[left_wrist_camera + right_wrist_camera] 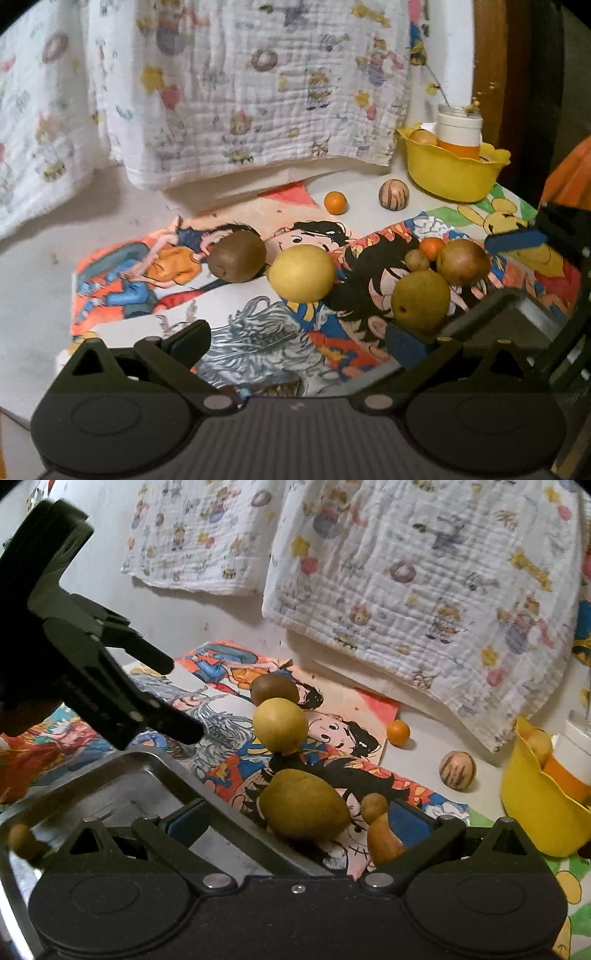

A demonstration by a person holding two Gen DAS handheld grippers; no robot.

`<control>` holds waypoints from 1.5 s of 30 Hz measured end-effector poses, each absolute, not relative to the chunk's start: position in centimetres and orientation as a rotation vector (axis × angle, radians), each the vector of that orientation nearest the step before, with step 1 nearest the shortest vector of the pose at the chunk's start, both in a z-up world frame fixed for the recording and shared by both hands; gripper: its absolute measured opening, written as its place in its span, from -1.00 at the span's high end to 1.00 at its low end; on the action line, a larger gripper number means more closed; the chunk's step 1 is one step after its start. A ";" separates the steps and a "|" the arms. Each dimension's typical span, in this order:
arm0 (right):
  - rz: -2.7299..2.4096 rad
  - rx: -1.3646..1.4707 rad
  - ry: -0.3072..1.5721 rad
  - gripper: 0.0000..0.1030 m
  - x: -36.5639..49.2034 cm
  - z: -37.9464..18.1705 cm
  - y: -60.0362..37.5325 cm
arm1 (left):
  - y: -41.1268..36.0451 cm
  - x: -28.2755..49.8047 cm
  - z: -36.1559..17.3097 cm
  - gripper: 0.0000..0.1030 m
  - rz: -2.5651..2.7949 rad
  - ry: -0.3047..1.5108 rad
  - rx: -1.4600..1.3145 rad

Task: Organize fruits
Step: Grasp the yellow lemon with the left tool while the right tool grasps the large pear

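Left gripper (297, 338) wide and empty above mat (122, 306), pears (301, 273) ahead; right gripper (295, 821) wide beside tray (122, 775), nearest pear (304, 805) between fingers, probably mid-pickup: next, closing gently and lifting into tray.

Two low, close wrist views — left from the mat's (258, 343) near edge, right from its right side above a metal tray (122, 775) — share the yellow pear (301, 273) (280, 725) and the hanging cloth (240, 92).
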State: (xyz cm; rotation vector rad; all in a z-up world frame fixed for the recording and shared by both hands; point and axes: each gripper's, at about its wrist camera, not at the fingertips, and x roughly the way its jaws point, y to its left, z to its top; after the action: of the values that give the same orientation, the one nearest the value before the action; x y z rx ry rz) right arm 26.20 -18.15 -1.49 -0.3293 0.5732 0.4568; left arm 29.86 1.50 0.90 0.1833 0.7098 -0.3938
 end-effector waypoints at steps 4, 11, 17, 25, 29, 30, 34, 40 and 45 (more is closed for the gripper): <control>0.446 -0.346 0.596 -0.94 27.6 -2.4 -17.6 | 1.1 32.0 -0.1 -0.99 -0.407 0.730 0.162; 0.413 -0.304 0.634 -0.68 29.6 -3.3 -17.8 | 0.2 35.5 -1.8 -0.99 -0.377 0.757 0.107; 0.419 -0.327 0.644 -0.62 30.1 -3.9 -17.5 | -0.4 37.1 -3.0 -0.97 -0.376 0.772 0.080; 0.427 -0.349 0.661 -0.52 30.6 -4.2 -16.7 | -1.4 38.5 -3.6 -0.82 -0.380 0.785 0.074; 0.417 -0.332 0.678 -0.51 31.0 -4.5 -16.8 | -2.0 38.8 -4.1 -0.70 -0.393 0.787 0.115; 0.415 -0.330 0.680 -0.50 31.1 -4.5 -16.8 | -2.2 38.9 -4.1 -0.67 -0.396 0.783 0.128; 0.413 -0.326 0.684 -0.48 31.3 -4.7 -16.7 | -2.5 39.2 -4.2 -0.58 -0.404 0.785 0.145; 0.409 -0.313 0.691 -0.43 31.4 -4.7 -16.8 | -2.3 39.7 -4.4 -0.38 -0.393 0.794 0.132; 0.404 -0.318 0.682 -0.40 31.4 -4.8 -16.8 | -2.1 40.0 -4.5 -0.35 -0.388 0.798 0.117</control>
State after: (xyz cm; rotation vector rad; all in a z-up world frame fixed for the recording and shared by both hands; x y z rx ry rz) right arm 31.39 -16.76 -4.84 -0.3184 0.6825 0.4039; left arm 39.95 -2.14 -4.50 0.1173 0.7980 -0.3881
